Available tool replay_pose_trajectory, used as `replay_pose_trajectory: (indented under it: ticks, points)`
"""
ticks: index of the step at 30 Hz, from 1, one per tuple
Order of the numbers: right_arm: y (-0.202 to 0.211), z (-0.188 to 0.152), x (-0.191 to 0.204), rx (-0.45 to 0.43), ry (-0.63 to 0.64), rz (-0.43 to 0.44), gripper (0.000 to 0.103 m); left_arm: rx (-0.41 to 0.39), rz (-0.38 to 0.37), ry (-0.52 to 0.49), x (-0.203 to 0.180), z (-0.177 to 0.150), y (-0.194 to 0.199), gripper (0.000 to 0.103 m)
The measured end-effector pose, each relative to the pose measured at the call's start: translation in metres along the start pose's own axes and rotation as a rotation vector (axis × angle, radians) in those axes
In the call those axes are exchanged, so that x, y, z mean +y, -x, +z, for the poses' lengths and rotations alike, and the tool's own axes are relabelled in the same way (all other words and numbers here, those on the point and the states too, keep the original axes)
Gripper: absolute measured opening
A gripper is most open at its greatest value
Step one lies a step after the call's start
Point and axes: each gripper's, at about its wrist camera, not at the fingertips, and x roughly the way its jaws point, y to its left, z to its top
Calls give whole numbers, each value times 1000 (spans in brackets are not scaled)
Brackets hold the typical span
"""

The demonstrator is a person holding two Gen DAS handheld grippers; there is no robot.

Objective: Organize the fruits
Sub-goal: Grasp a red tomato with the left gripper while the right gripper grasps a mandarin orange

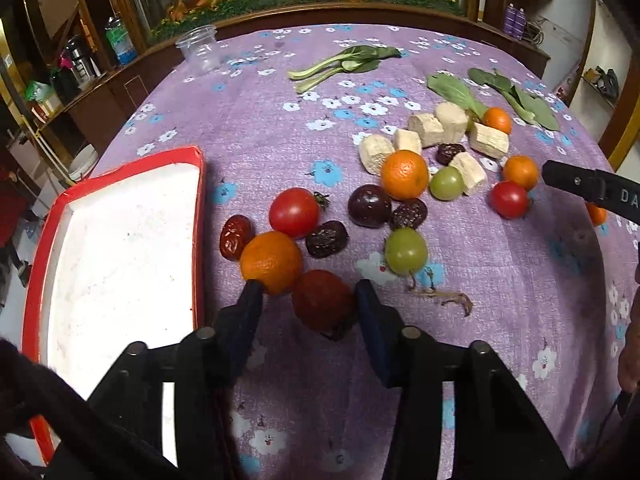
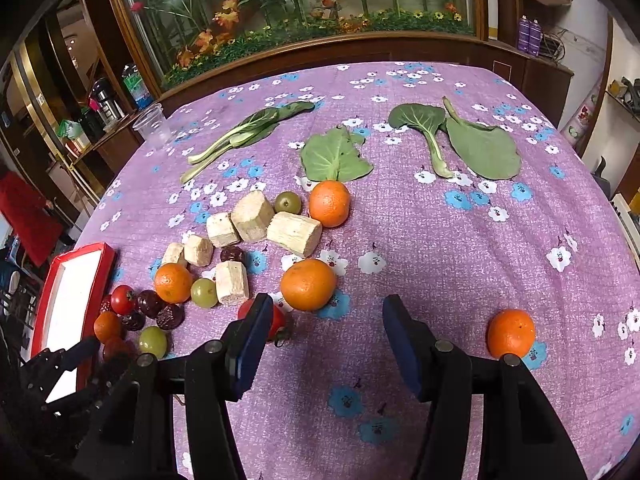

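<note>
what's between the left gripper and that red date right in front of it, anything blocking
Nothing visible blocks it. The red date already lies between the left gripper's open fingers. An orange crowds the left finger, touching its tip, so it may get nudged when the jaws close.

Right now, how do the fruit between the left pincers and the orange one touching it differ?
The red date is dull dark red and wrinkled; the tangerine is bright orange and finely pitted. The date sits between the left gripper pads; the tangerine lies just outside, against the left pad. The date looks somewhat smaller. Both rest on the purple tablecloth.
</note>
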Motion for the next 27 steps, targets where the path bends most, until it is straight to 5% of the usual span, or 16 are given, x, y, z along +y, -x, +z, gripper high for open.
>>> replay_pose_trajectory:
  ticks: [1, 12, 18, 21, 27]
  points:
    - [0, 0, -1, -2, -3, -3, 59, 2, -11, -4, -1, -1, 0, 26]
    - [-19, 7, 4, 25, 10, -8, 58, -1, -48, 4, 0, -1, 1, 26]
    - [-40, 11, 14, 44, 24, -29, 48, 0, -86, 20, 3, 2, -1, 25]
    - [-41, 12, 19, 39, 41, -27, 35, 0, -91, 23, 3, 2, -1, 25]
    - [-38, 10, 15, 42, 12, 6, 33, 0, -108, 34, 4, 0, 1, 25]
